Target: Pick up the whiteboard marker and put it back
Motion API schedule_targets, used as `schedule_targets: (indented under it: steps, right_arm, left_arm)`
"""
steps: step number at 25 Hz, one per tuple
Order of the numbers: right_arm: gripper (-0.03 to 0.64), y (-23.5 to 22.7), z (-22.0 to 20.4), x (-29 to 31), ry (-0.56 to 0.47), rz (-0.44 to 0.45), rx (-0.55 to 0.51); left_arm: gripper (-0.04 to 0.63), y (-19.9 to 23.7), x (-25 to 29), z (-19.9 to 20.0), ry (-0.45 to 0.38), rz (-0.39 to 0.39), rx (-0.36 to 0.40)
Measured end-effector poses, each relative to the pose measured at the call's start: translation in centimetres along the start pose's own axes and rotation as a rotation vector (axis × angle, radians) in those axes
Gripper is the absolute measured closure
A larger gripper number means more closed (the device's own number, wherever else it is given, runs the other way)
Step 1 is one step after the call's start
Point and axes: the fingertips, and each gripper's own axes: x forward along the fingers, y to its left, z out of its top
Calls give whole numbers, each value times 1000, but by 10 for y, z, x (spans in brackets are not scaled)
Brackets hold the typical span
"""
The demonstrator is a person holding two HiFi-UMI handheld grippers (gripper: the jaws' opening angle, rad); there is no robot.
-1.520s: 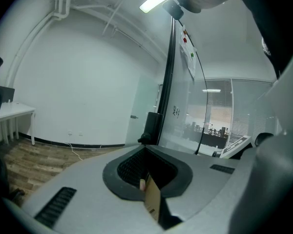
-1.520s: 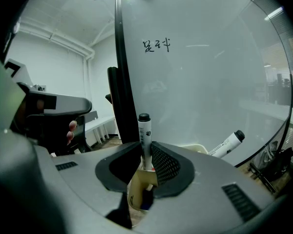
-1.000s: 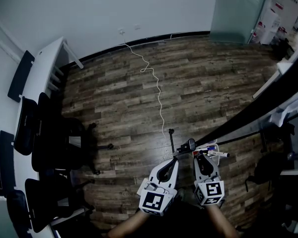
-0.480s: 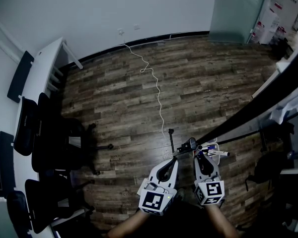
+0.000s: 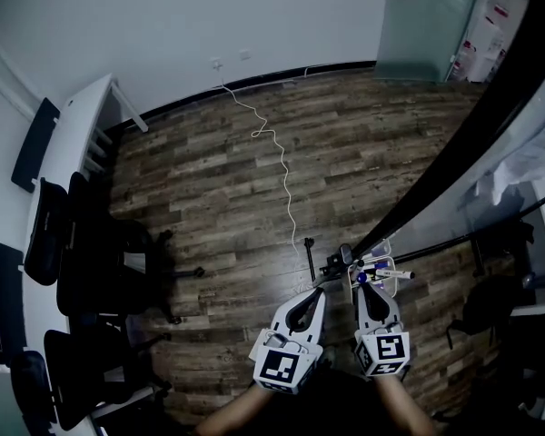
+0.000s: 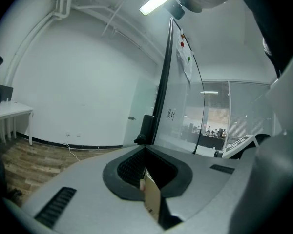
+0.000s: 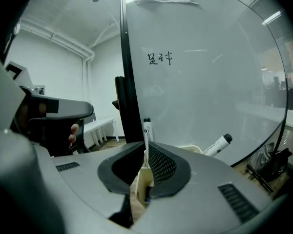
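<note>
we are holding the right gripper (image 7: 145, 155) at the foot of the whiteboard (image 7: 200, 82). its jaws have just been closing and are now clamping on the whiteboard marker (image 7: 146, 130), which is standing upright between them with its dark cap rising above their tips. a second marker (image 7: 218, 144) is leaning beyond the jaws, to their right. the left gripper (image 6: 145, 150) is keeping its jaws together.
</note>
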Motion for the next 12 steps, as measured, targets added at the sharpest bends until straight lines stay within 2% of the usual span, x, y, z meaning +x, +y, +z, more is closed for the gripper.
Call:
schedule_targets:
  steps: [4,12]
  right_arm:
    - [591,1,7,-12,-17,0,3]
    - [601,9,12,-32,-59,15,2]
  left_arm:
    - [591,-10,-7,6,-20,12,-25]
    - [590,-20,-28,10,-50,11,22]
